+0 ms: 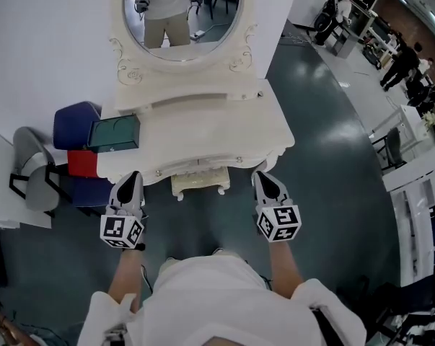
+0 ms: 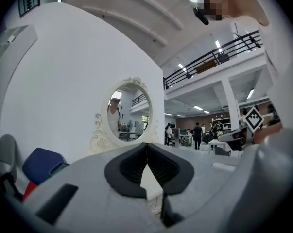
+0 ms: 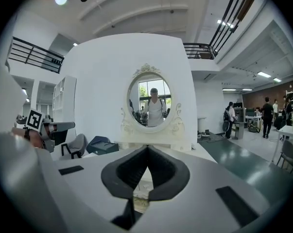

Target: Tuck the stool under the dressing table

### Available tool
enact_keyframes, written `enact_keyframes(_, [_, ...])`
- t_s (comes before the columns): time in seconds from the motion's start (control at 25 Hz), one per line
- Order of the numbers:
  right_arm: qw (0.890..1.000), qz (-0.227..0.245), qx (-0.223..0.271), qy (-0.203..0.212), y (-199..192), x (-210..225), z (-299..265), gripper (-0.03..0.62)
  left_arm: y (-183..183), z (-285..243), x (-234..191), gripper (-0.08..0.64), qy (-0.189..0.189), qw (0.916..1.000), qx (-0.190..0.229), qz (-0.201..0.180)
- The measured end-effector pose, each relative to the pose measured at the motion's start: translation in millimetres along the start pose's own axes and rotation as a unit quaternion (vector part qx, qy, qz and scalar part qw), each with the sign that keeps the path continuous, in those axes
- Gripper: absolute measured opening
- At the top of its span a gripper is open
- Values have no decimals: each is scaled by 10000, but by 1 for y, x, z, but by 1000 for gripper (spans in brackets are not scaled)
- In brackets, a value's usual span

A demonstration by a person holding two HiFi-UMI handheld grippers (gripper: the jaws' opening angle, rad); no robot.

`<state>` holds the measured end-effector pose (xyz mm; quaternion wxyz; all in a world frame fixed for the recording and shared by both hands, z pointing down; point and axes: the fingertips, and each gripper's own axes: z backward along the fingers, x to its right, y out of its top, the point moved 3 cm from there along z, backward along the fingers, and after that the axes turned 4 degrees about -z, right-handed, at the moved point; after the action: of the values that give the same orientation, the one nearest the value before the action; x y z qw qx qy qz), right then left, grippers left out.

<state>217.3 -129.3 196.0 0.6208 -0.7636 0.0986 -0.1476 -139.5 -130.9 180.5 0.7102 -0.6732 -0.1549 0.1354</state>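
Jaws: both pairs closed tip to tip, nothing gripped.

Head view: my left gripper (image 1: pixel 133 176) and right gripper (image 1: pixel 262 176) are held out side by side in front of the cream dressing table (image 1: pixel 203 128). The stool (image 1: pixel 200 182) sits between them, mostly under the table's front edge, with only its front strip showing. Neither gripper touches it. A dark green box (image 1: pixel 115 133) lies on the table's left end. The oval mirror (image 1: pixel 181 20) stands at the back.

Left gripper view: the black pads meet in a closed V. Mirror and white wall lie ahead, with a blue seat low at the left.

Right gripper view: pads are together here too. The mirror is centred above them, and a sliver of cream carving shows below the tips.
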Motion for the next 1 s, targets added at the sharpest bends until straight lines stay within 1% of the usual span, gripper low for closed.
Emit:
enact_keyframes(0.16, [9997,111,229,-19,21,4,15,0,27,14,-5,17,123,9995,263,-82])
enact_keyframes(0.32, [9984,190,524,-26,43,1,28,0,48,28,-6,17,208,9981,497,-283])
enact_keyframes(0.4, [9978,237,614,-32,49,0,32,0,50,35,-7,17,245,9980,516,-288])
enact_keyframes(0.56, [9971,296,689,-102,55,-1,46,0,52,53,-5,17,358,9975,588,-125])
enact_keyframes(0.68, [9965,444,693,-123,54,-4,53,0,55,64,-2,17,435,9973,547,-231])
enact_keyframes(0.76, [9967,414,682,-117,51,-4,53,0,52,67,-3,17,441,9974,510,-264])
enact_keyframes(0.84, [9971,353,661,-152,48,-3,54,0,50,69,-4,17,450,9976,482,-220])
enact_keyframes(1.0, [9970,376,636,-219,46,-5,55,0,53,74,-4,17,455,9975,489,-226])
